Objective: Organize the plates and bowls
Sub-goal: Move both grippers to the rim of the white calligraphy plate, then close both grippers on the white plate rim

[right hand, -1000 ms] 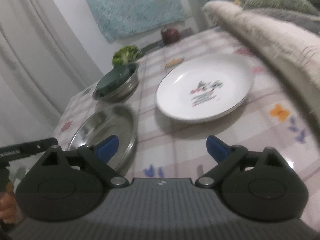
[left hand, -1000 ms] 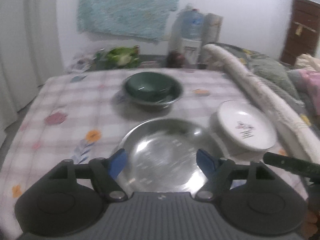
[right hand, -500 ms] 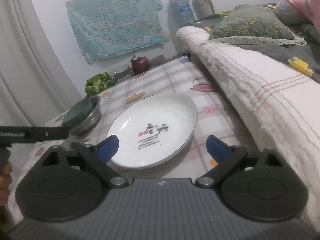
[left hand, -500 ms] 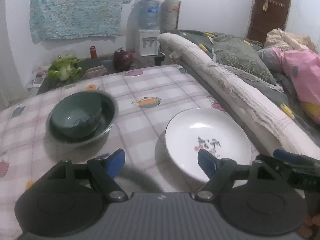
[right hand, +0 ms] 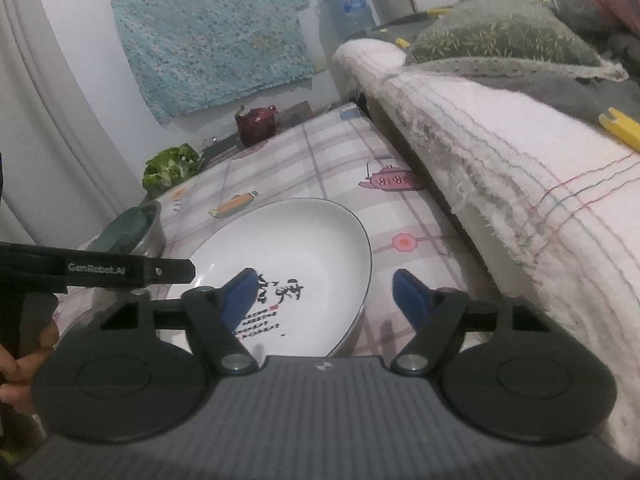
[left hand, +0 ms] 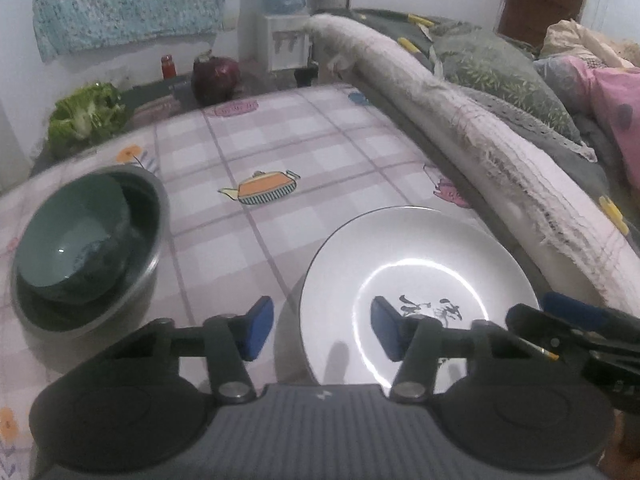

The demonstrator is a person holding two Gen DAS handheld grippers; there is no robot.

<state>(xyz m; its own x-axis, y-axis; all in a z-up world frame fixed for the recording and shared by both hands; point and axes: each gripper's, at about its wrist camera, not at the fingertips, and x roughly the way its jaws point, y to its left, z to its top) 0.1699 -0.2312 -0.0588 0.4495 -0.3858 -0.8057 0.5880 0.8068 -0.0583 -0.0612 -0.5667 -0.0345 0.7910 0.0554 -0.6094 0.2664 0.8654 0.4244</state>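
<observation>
The green bowl [left hand: 76, 236] already sat in a metal bowl [left hand: 154, 216], far left of the left gripper [left hand: 322, 330]. The white plate [left hand: 416, 264] lay loose between both grippers. The right gripper [right hand: 324, 294] and the left were closing on its edges, not yet pinching. A rolled blanket [right hand: 500, 168] crowded the right.

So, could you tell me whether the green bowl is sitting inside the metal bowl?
Inside: the green bowl sits within the metal bowl's rim.
</observation>
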